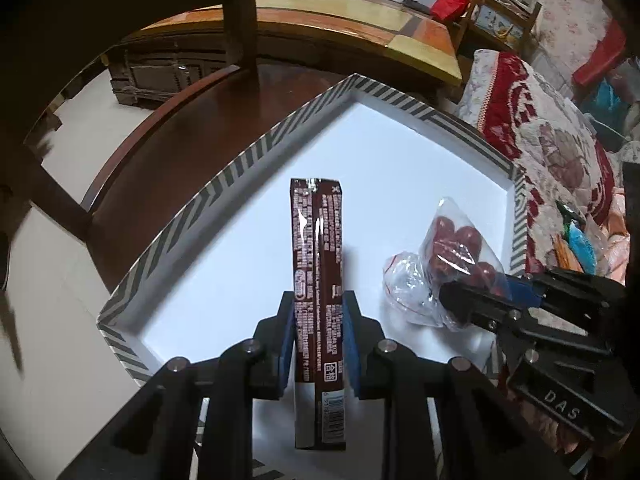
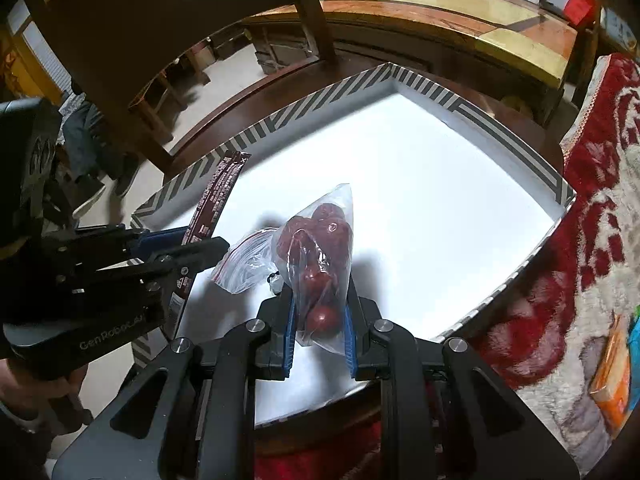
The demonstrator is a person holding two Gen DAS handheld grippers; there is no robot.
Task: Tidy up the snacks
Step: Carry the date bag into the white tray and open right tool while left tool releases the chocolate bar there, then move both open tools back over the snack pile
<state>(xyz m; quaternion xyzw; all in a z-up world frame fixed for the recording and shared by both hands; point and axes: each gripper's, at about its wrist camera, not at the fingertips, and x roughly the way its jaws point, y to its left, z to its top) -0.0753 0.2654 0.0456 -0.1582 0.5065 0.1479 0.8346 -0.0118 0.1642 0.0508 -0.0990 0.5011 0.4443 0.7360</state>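
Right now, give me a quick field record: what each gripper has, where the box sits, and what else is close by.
left gripper: shut on brown snack stick pack, held over the box
right gripper: shut on clear bag of red snacks, over the box
box: white inside, striped rim, sits on a dark wooden chair seat
box contents: cannot tell whether either item touches the floor yet
right of box: red patterned blanket with more packets
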